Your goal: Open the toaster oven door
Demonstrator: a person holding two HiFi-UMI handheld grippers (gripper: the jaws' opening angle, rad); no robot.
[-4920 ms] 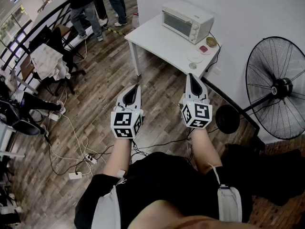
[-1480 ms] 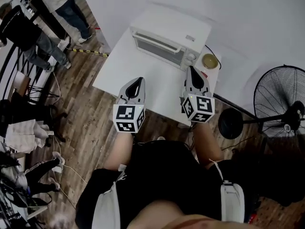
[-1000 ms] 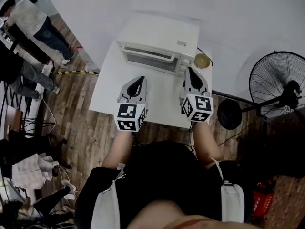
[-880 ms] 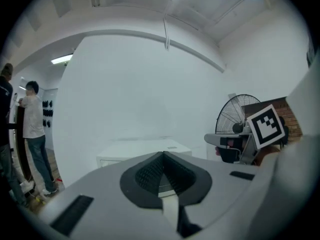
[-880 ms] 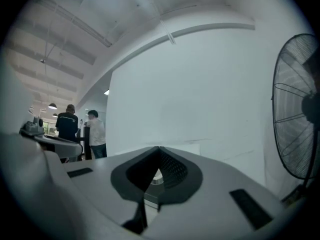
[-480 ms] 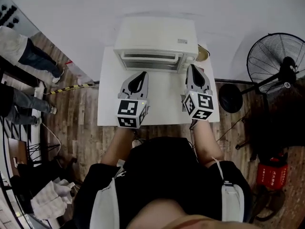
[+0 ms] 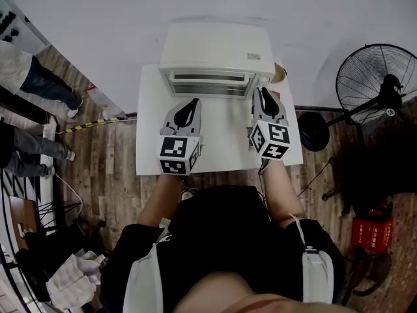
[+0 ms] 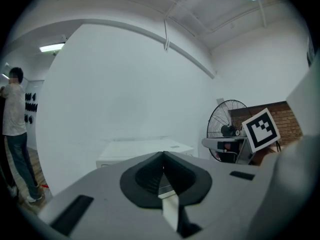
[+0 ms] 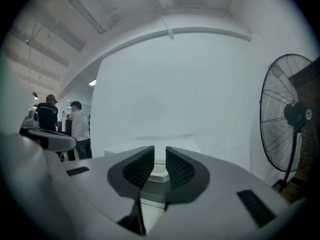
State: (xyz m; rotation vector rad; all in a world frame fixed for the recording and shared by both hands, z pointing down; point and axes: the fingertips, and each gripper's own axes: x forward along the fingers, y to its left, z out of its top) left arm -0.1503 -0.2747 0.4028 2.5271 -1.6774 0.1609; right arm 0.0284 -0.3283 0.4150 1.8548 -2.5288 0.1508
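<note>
A white toaster oven stands at the back of a white table, with its glass door closed and facing me. My left gripper hovers over the table just in front of the door, jaws shut on nothing. My right gripper hangs near the oven's right front corner. Its jaws are opening, with a narrow gap and nothing between them. In the left gripper view, the oven shows beyond the shut jaws of the left gripper. In the right gripper view, the oven shows through the gap in the right gripper.
A small bowl sits beside the oven's right rear. A large standing fan is at the right of the table, and a white wall is behind it. People stand at the far left on the wood floor.
The view has settled with the table and oven squarely ahead. Both grippers have come a little closer to the oven front. The right jaws have parted slightly.
</note>
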